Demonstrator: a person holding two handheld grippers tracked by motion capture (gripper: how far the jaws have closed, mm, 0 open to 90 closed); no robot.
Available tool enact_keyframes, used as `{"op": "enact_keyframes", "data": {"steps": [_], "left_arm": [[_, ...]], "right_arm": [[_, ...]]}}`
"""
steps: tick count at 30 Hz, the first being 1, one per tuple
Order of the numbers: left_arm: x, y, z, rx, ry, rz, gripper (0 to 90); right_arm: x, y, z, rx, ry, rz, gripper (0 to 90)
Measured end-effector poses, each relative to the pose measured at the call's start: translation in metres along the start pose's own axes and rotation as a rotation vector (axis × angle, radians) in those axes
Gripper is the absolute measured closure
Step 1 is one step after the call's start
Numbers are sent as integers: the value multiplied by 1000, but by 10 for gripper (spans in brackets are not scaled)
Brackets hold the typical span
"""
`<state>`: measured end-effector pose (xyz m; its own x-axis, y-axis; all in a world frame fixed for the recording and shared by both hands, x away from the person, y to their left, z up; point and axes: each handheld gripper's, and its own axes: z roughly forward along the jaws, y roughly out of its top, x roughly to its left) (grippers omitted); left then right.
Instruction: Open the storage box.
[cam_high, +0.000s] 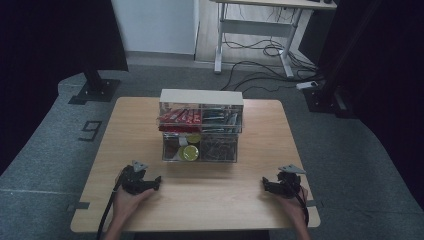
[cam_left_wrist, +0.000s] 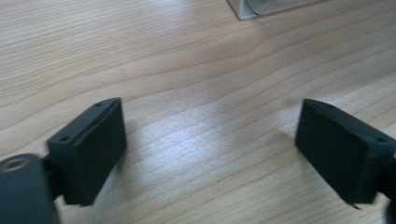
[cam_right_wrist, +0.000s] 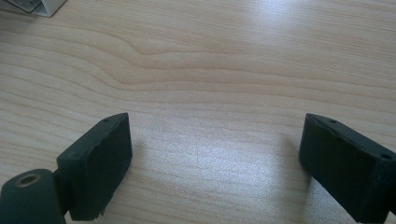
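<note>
We've got the left gripper (cam_high: 150, 184) at approx 7 o'clock on the table (cam_high: 210, 200), resting near the front edge, jaws spread wide w/ nothing between them but bare wood. Right gripper (cam_high: 272, 186) sits at approx 5 o'clock, jaws likewise spread wide apart, nothing held. Both are well apart from the clear organizer box (cam_high: 201, 125), which stands at 12 o'clock, mid-table toward the far edge. Inside it we see red packets (cam_high: 179, 118) in the upper tier and a yellow-green lid (cam_high: 190, 152) in the lower tier.
</note>
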<state>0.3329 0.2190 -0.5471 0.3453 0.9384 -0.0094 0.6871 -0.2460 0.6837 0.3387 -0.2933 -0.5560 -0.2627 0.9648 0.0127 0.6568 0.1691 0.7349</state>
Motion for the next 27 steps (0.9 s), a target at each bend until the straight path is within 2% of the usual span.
{"op": "enact_keyframes", "data": {"steps": [7, 11, 14, 19, 21, 23, 24, 27], "left_arm": [[0, -1, -1, -6, 8, -3, 159], [0, -3, -3, -20, 11, -14, 226], [0, -4, -7, -34, -2, -23, 274], [0, -5, -13, -51, 28, -18, 378], [3, -6, -18, -72, 45, -44, 428], [4, -7, -20, -76, 46, -51, 455], [8, -8, -24, -81, 57, -67, 527], [10, -9, -27, -90, 49, -83, 619]], "right_arm": [[0, -1, -1, -7, -10, 8, 133], [1, 0, -1, -8, -17, 16, 135], [1, -1, -1, -8, -21, 20, 138], [1, -1, -1, -10, -26, 19, 141], [1, -1, -1, -9, -24, 22, 142], [1, -1, -1, -9, -24, 22, 142], [1, -1, -1, -9, -24, 23, 146], [1, -1, -1, -9, -24, 23, 148]]}}
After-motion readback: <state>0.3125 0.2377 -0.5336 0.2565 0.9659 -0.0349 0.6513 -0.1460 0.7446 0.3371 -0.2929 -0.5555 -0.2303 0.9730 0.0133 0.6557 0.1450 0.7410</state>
